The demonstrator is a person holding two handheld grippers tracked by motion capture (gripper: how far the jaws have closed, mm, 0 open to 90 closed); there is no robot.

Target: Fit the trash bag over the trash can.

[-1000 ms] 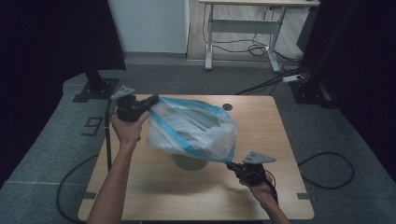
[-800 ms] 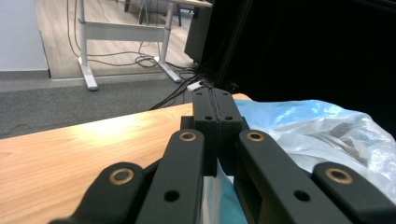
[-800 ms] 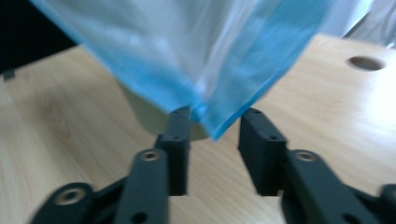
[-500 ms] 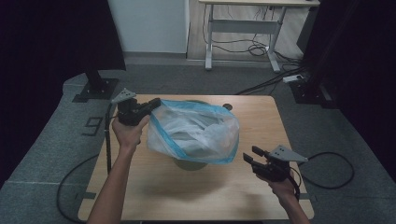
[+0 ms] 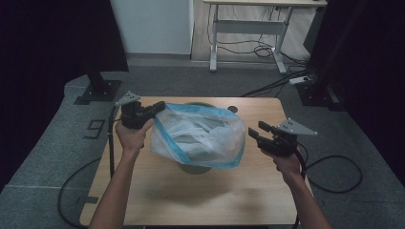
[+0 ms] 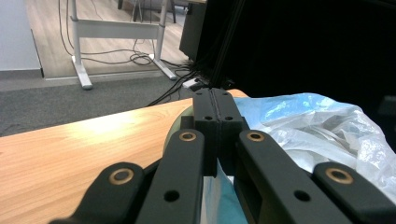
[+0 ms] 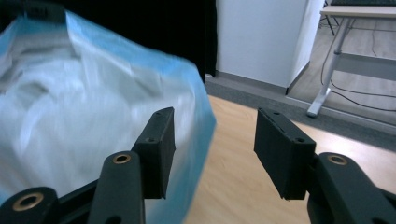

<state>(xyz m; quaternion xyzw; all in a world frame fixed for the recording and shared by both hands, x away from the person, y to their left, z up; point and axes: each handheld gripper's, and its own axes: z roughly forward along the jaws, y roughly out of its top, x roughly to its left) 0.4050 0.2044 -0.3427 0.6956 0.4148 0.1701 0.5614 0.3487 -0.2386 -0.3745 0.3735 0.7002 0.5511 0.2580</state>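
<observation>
A translucent plastic bag (image 5: 200, 136) with a blue rim hangs over a grey-green round container (image 5: 193, 168) at the middle of the wooden table (image 5: 157, 200). My left gripper (image 5: 157, 108) is shut on the bag's upper left edge; in the left gripper view the blue film (image 6: 215, 198) shows pinched between the closed jaws, with the bag (image 6: 322, 126) to the right. My right gripper (image 5: 257, 130) is just right of the bag and apart from it. Its jaws have just been opening and stand open (image 7: 215, 149); the bag (image 7: 79, 116) lies behind the left jaw, untouched.
A small round hole (image 5: 232, 109) marks the table's far right part. Beyond the table stand a white-legged desk (image 5: 248, 24) with cables under it, a power strip (image 5: 300, 80) on the floor, and a black stand base (image 5: 98, 90) at the left.
My right gripper opened, let go of the bag's lower right corner, then rose and drew off to the right. The bag slackened and now hangs from the left gripper, which stayed put.
</observation>
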